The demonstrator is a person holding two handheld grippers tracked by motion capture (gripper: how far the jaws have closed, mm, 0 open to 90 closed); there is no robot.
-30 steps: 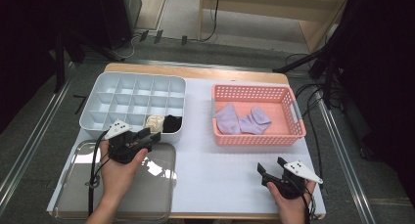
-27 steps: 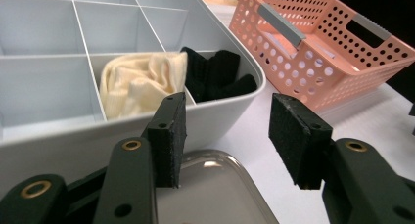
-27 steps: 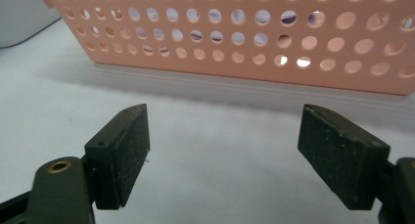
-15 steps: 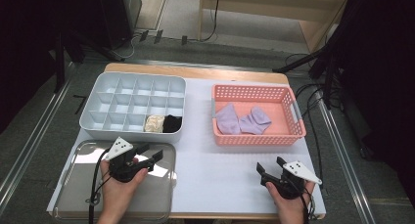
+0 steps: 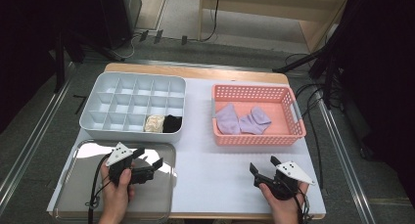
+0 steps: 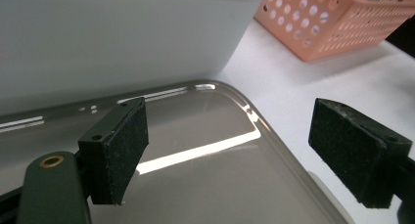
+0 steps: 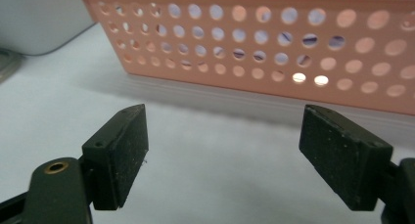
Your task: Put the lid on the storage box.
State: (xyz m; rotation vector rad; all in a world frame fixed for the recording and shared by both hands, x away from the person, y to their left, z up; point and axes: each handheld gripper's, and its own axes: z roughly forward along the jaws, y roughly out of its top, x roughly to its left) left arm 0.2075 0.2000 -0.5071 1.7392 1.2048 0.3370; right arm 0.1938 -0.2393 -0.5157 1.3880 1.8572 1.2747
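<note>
Left hand-held gripper (image 5: 150,165): jaws just opened wide, nothing between them, over the metal tray (image 5: 73,185) at the worktop's (image 5: 205,155) front left corner. Right hand-held gripper (image 5: 263,167): agape, empty, near the front edge. Behind: compartment box (image 5: 98,121) with cream sock (image 5: 154,123) and black sock (image 5: 172,123); pink basket (image 5: 298,131) with purple socks (image 5: 242,120).

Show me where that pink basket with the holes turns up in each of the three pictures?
High view: the pink basket sits right of centre on the white table, purple cloths inside.
Left gripper view: its corner fills the top right, beyond the metal tray.
Right gripper view: its holed wall spans the top, ahead of the open fingers.
Shared landmark: the grey compartment box, left of the basket.
</note>
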